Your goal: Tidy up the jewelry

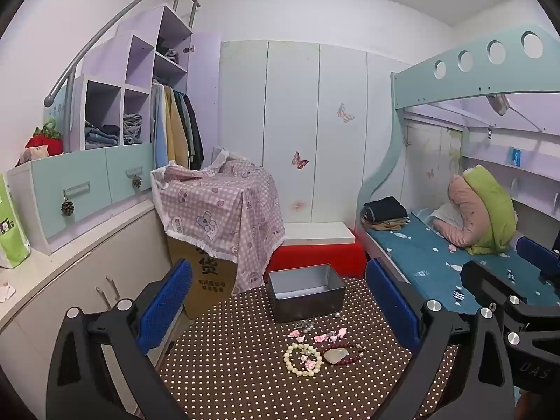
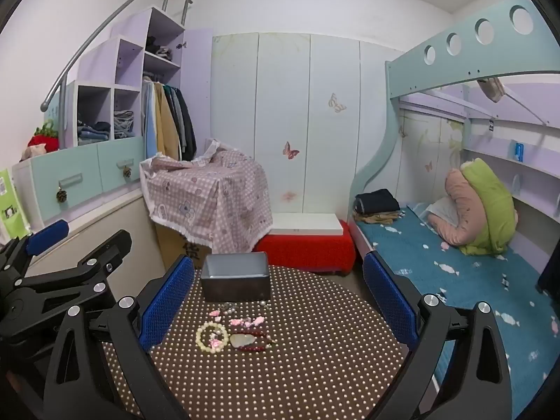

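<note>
- The left gripper (image 1: 278,309) and the right gripper (image 2: 278,297) are both hovering above the near edge of the polka-dot table (image 2: 315,367), jaws spread wide, gripping nothing.
- The jewelry is lying loose mid-table: a cream bead bracelet (image 1: 303,357), a dark red bead bracelet (image 1: 344,350) and pink flower pieces (image 1: 320,337).
- The grey metal tin (image 1: 306,288) is standing empty at the far edge.
- Judging by this, sorting is only starting; next move calls for lowering over one piece and pinching lightly.

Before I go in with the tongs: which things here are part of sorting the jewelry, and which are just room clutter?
Job:
- metal box, open top
- cream bead bracelet
- dark red bead bracelet
- pale stone pendant
- pink flower pieces
- both tongs, left and right, open and empty

Lying about:
- checked cloth over a carton
- red stool
- folded clothes on the bed
</note>
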`<state>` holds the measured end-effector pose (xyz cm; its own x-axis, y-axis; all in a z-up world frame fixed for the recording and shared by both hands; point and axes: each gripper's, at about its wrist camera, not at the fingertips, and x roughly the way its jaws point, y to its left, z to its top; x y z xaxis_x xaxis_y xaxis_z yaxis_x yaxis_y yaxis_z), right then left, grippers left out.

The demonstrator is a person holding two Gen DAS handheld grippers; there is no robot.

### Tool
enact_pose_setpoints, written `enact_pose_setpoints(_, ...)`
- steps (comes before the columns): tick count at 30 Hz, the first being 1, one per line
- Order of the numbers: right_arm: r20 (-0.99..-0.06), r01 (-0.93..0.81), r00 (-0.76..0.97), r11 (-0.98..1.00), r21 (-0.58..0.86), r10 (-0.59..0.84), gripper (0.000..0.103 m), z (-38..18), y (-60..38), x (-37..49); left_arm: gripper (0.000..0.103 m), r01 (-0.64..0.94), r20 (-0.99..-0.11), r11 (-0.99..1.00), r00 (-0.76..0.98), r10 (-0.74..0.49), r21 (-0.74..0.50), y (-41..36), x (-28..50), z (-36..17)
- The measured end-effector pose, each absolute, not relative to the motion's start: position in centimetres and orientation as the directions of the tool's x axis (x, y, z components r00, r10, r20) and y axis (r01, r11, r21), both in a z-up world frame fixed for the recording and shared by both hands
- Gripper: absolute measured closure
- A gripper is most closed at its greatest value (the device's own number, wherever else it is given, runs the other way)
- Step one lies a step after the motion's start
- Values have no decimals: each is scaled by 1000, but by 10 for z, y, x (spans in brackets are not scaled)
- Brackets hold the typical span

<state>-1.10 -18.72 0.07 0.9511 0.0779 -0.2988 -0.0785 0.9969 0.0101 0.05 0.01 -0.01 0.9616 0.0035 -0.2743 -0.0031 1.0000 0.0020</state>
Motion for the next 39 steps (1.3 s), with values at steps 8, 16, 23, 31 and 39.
enact_pose_setpoints(8,-303,-80,950,997,10,80,9,1,-187,-12,7,-1,-278,1000,960,0,-4,4,7,0)
enact_pose_setpoints(16,-302,-79,950,997,11,79,9,1,-188,-12,7,-2,-263,1000,965,3,5,0,-1,3)
enact_pose_setpoints(23,-305,-77,949,997,12,77,9,1,-189,-12,7,-2,-262,1000,965,4,7,-1,-1,3)
enact_pose_setpoints(31,-307,-78,948,997,15,79,9,-3,-185,-13,7,-3,-264,1000,964,4,6,0,-1,2)
enact_pose_setpoints(39,-308,-77,948,997,18,79,9,-5,-189,-14,7,-2,-266,1000,964,4,9,-2,-5,11)
